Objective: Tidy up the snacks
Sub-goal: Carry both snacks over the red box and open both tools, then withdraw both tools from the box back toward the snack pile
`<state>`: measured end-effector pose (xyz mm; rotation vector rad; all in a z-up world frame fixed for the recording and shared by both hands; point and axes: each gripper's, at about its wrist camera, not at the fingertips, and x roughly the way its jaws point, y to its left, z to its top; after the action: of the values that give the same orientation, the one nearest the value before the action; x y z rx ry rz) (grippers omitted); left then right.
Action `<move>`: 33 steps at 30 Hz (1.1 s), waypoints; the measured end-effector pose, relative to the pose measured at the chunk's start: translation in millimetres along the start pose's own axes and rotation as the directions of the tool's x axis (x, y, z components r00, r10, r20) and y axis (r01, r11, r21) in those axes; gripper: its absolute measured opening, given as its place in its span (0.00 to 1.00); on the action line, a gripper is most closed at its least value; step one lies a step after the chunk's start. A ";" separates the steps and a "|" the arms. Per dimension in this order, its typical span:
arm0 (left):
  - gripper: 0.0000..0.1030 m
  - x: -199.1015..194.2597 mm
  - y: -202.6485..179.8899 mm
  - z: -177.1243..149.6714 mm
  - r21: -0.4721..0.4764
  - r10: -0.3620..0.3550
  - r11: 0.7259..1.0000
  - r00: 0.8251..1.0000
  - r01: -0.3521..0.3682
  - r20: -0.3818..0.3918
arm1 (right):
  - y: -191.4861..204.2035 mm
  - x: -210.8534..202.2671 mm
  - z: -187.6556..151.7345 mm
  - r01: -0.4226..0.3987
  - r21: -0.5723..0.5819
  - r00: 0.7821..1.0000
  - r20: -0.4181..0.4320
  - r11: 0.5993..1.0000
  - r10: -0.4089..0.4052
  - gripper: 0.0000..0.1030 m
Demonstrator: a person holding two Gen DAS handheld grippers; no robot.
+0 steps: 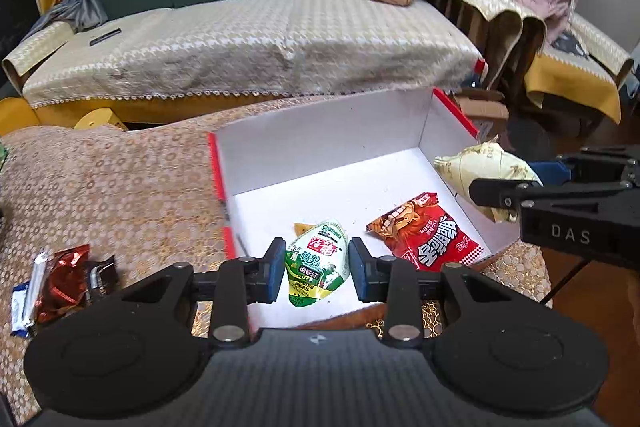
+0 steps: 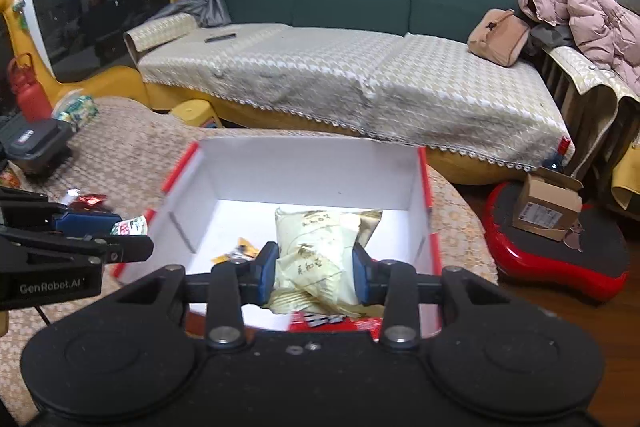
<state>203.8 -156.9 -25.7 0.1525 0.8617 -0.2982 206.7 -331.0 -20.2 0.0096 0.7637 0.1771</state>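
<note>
My left gripper (image 1: pixel 317 263) is shut on a green and white snack packet (image 1: pixel 318 263), held over the near part of a white box with red edges (image 1: pixel 320 143). A red snack packet (image 1: pixel 430 237) lies on the box floor, and a small orange packet (image 2: pixel 238 251) lies beside it. My right gripper (image 2: pixel 315 273) is shut on a pale yellow snack bag (image 2: pixel 320 251), also above the box (image 2: pixel 304 167). In the left wrist view that gripper (image 1: pixel 520 183) and the yellow bag (image 1: pixel 480 167) hang over the box's right wall. The left gripper (image 2: pixel 120 231) shows at the left in the right wrist view.
The box stands on a table under a patterned tan cloth (image 1: pixel 120 179). Loose packets, one shiny red (image 1: pixel 60 275), lie at the table's left. A sofa with a beige cover (image 1: pixel 240 51) runs behind. A red board with a cardboard carton (image 2: pixel 548 207) lies on the floor at right.
</note>
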 end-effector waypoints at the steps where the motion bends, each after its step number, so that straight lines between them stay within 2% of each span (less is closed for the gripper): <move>1: 0.32 5.7 -2.3 1.5 0.006 0.003 1.000 1.000 -0.003 -0.007 | -3.2 4.4 0.1 0.006 0.004 1.000 -0.008 1.000 -0.006 0.36; 8: 0.32 41.3 -11.1 7.3 0.036 0.021 0.999 0.998 -0.019 -0.061 | -13.4 40.4 -1.0 0.028 0.007 0.998 -0.065 1.000 -0.027 0.36; 13: 0.32 61.6 -12.5 5.8 0.045 0.021 0.999 0.994 -0.016 -0.107 | -9.9 56.4 -6.8 0.009 0.001 0.995 -0.096 1.000 -0.009 0.36; 24: 0.34 71.9 -12.6 -3.1 0.055 0.016 0.998 0.989 -0.008 -0.149 | -8.6 66.9 -19.1 0.002 -0.021 0.988 -0.157 1.000 -0.005 0.36; 25: 0.35 70.2 -12.0 -4.0 0.054 0.009 0.999 0.989 -0.001 -0.148 | -9.4 65.9 -18.9 -0.001 -0.018 0.988 -0.156 1.000 -0.002 0.36; 27: 0.47 65.9 -11.6 -4.4 0.047 0.004 0.999 0.990 0.002 -0.140 | -10.6 63.5 -17.9 -0.005 -0.007 0.988 -0.153 1.000 0.003 0.36; 33: 0.57 43.2 -6.9 -2.6 0.022 -0.020 0.999 0.995 0.023 -0.094 | -8.2 47.0 -16.1 -0.026 -0.009 0.991 -0.132 1.000 0.024 0.36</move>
<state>226.2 -171.3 -60.5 0.1800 0.9539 -0.3233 230.2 -332.3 -64.7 -0.0026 0.8947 0.2070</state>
